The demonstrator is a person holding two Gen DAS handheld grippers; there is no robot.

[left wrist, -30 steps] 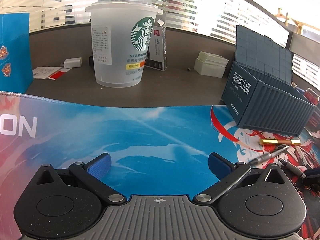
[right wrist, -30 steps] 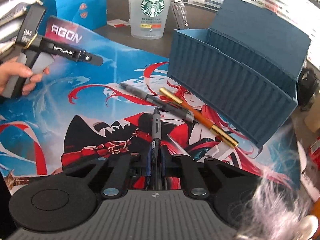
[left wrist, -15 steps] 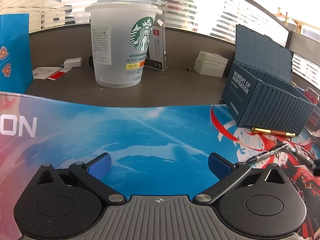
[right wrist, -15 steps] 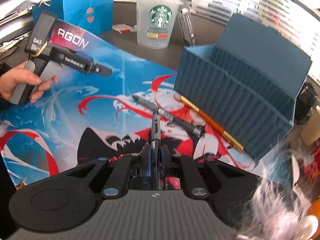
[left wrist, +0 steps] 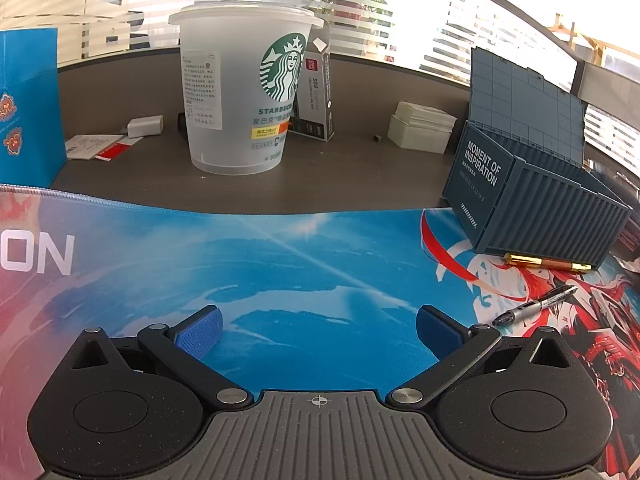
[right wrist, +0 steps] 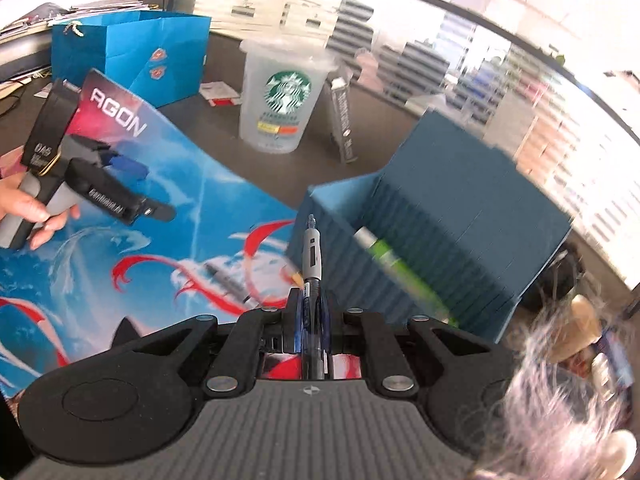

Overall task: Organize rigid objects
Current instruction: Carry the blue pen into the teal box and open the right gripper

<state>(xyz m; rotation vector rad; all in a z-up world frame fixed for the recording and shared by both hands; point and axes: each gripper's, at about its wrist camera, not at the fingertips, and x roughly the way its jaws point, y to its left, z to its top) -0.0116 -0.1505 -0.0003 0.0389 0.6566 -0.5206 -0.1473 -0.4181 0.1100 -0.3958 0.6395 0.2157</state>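
Pen (right wrist: pixel 311 258), grey with a dark blue lower barrel, is clamped between the closed fingers of the right gripper (right wrist: pixel 311 312); it points forward, its tip over the near-left corner of the blue container-style box (right wrist: pixel 472 216). Box lid stands open. A green-and-white marker (right wrist: pixel 390 266) lies inside the box, blurred in the right wrist view.

Left gripper (left wrist: pixel 319 330) has its fingers spread wide, nothing between the blue pads (left wrist: pixel 200 331); it hangs above the blue part of the printed desk mat (left wrist: pixel 280 264). In the right wrist view the same tool is held in a hand (right wrist: pixel 28 210) at the mat's left side, well apart from the box.

On the mat: a gold-and-brown pen (left wrist: pixel 547 262) touching the box's front wall, and a black pen (left wrist: pixel 536 305) just beside it, nearer the camera.

Behind the mat on the grey desk: Starbucks cup (left wrist: pixel 244 88), upright, and a blue paper bag (right wrist: pixel 136 52) at the left.
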